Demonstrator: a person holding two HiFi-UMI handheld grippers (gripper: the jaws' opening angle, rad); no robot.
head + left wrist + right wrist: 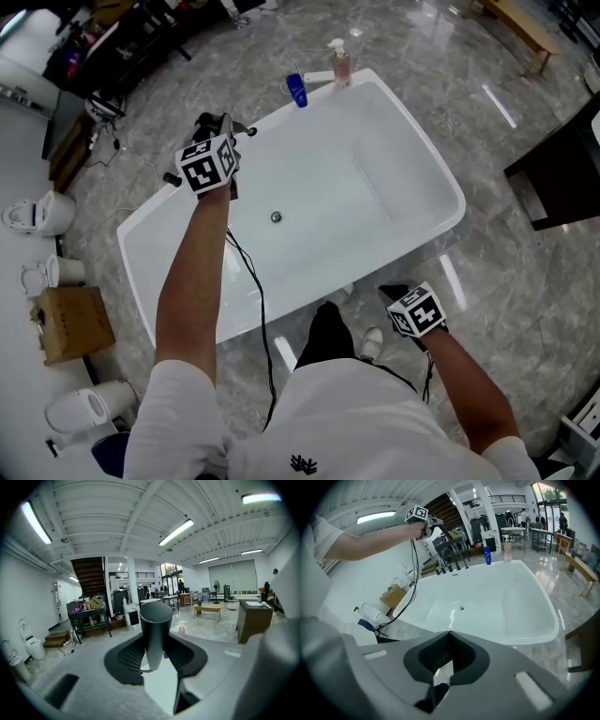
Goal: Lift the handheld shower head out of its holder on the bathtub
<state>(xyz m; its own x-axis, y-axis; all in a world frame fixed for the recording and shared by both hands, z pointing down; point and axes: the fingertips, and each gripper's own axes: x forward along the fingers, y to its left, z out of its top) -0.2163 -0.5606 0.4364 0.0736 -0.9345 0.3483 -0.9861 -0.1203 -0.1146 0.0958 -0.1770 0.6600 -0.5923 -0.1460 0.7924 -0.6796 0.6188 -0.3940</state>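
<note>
Left gripper view shows the left gripper (156,649) with its jaws partly closed on the dark grey, round-handled handheld shower head (155,629). The handle stands upright between the pads, and the room lies behind it rather than the tub. In the right gripper view the same hand is held high above the far left end of the white oval bathtub (375,216), over the row of black tap fittings (451,562) on that rim. A thin dark line, which I take for the hose (445,538), runs from the grip down to those fittings. I cannot tell which fitting is the holder.

The right gripper (448,651) has its jaws drawn together on nothing. In the head view it hangs off the tub's near right side, well apart from the rim, and takes no part in the work.

As I judge it, the lift itself is in hand and nearly complete, since the shower head appears clear of the fittings and is carried only by the left grip.

The next move calls for a steady hold on the smooth handle, so that it does not turn or slide in the pads. It also calls for keeping slack in the hose, which may otherwise tug the head back toward the rim.
</note>
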